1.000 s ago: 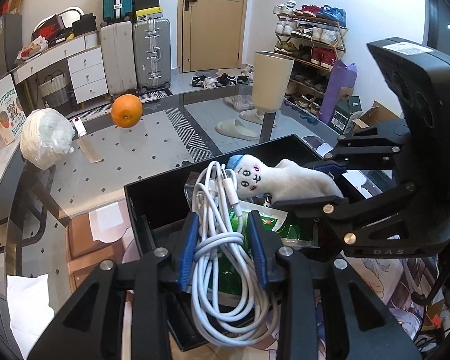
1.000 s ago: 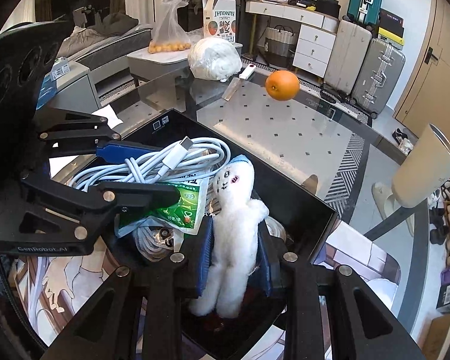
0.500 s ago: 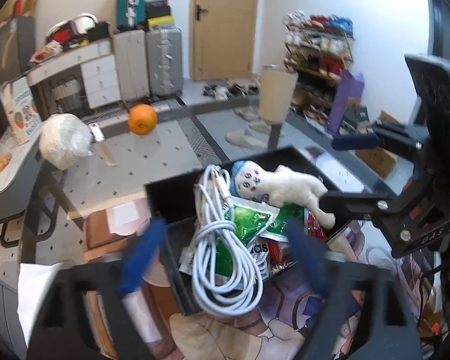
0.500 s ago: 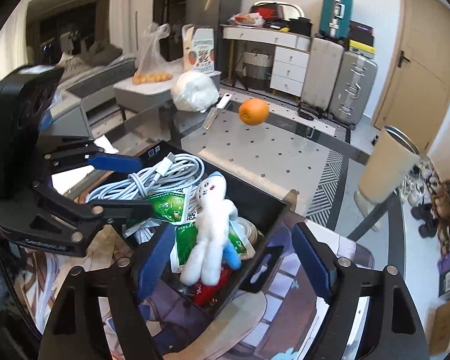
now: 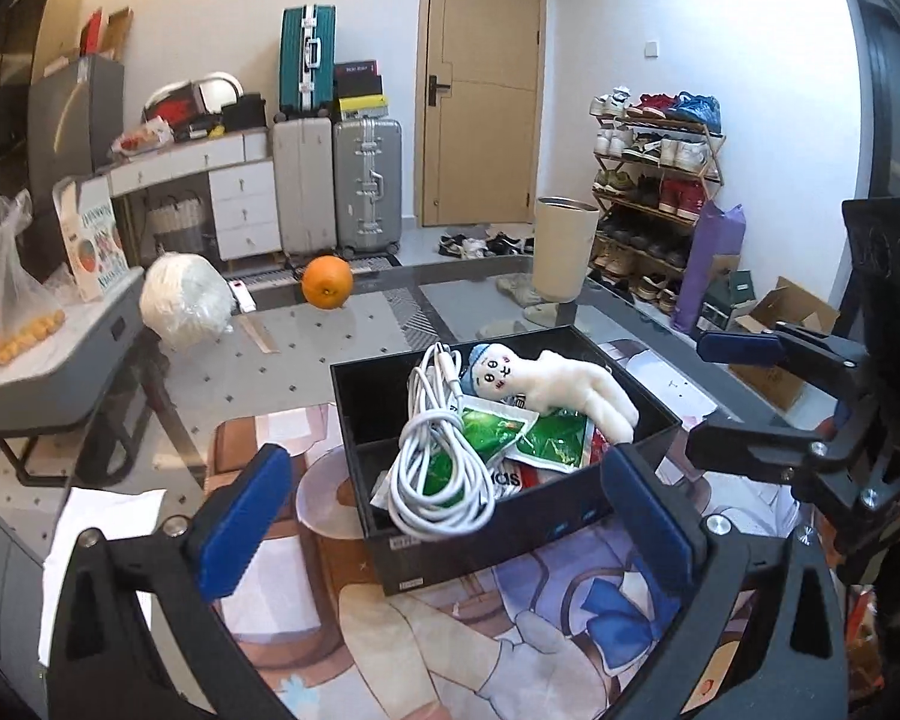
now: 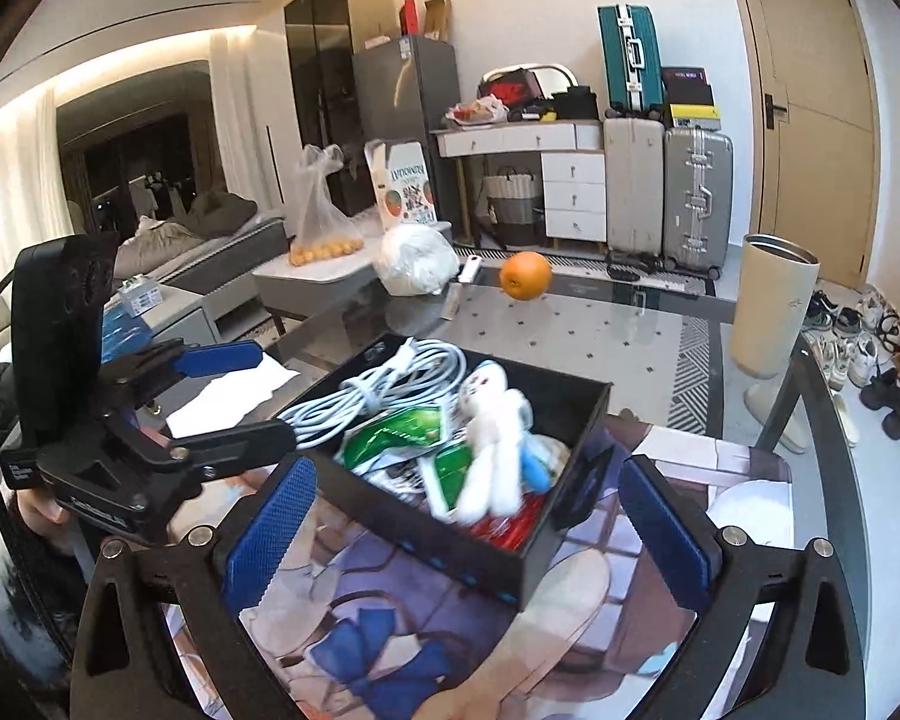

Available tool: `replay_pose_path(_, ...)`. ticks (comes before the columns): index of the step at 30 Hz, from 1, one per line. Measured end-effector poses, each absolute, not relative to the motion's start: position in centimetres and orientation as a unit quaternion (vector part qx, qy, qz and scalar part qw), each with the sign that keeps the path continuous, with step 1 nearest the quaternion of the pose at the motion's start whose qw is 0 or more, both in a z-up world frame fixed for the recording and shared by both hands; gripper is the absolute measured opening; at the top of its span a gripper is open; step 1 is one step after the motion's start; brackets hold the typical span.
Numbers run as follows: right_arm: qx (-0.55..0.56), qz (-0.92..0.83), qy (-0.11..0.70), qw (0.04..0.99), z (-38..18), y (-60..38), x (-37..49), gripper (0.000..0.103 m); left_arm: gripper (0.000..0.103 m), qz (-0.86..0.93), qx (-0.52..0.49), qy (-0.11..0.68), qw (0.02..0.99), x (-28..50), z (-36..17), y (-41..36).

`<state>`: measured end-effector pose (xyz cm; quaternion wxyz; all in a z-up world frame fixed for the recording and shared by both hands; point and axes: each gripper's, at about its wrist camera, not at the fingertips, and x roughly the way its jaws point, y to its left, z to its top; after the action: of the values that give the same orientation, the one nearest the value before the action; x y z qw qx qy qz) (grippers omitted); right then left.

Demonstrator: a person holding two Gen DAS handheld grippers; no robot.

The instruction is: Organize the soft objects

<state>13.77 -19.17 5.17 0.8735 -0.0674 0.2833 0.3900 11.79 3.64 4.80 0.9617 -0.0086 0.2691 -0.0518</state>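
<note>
The black box (image 5: 510, 540) sits on a picture mat on the glass table (image 5: 342, 348), and everything soft is gathered inside it, which suggests it serves as the collecting bin. A coiled white cable (image 5: 438, 462) drapes over the box's near-left wall, the white doll (image 5: 558, 384) lies across green packets (image 5: 546, 432) toward its far side. The left gripper (image 5: 450, 516) hangs just before the box, jaws still spreading to full width with nothing held; the right gripper (image 6: 468, 516), likewise opening and empty, frames the box's corner. An orange (image 5: 328, 282) rests beyond the box, well apart
</note>
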Motion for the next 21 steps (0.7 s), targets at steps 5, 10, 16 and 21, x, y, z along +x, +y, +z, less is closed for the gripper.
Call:
replay_pose_path(5,-0.072,0.385,0.278,0.877,4.5,-19.4,11.9,0.102,0.103,-0.052,-0.023,0.270,0.961,11.1,4.3,3.4)
replay_pose_path(10,-0.069,0.366,0.270,0.888,3.9,-20.2,10.8,0.102,0.103,-0.032,-0.038,0.255,0.966,10.2,3.5,3.4)
replay_pose_path(16,-0.053,0.343,0.262,0.900,3.3,-21.1,10.6,0.102,0.103,-0.004,-0.043,0.244,0.969,10.0,2.2,3.7)
replay_pose_path(21,-0.056,0.343,0.258,0.901,2.7,-21.0,10.6,0.102,0.103,0.009,-0.046,0.247,0.968,10.5,2.1,4.0)
